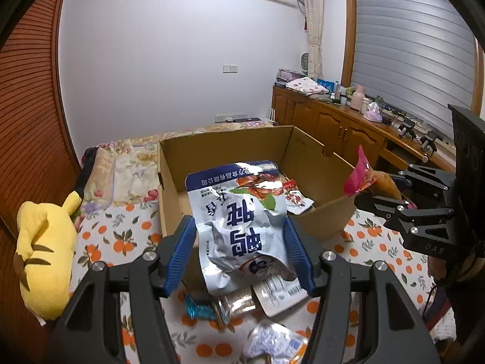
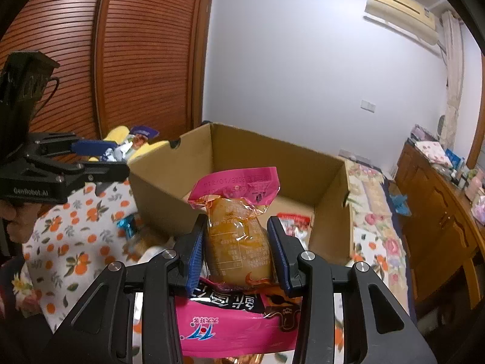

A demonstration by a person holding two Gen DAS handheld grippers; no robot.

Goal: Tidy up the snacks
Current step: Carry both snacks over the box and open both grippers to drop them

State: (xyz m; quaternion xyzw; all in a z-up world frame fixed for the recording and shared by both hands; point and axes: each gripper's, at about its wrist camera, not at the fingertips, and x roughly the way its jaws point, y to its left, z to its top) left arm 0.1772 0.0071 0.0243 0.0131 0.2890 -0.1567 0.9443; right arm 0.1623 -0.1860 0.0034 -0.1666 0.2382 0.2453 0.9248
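Showed glossy crinkled plastic on the blue-white snack bag (image 1: 242,227), matt corrugated cardboard box (image 1: 230,148), louvred wooden wardrobe doors (image 2: 142,48).

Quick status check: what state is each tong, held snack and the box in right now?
Left tongs: shut on the blue-white bag.
Blue-white bag: held, crumpled, lifted off the bed.
Right tongs: shut on the orange pack.
Orange pack: held upright, pink end up.
Box: open on top, a small red-white packet inside.
Bed snacks: loose, not yet boxed.
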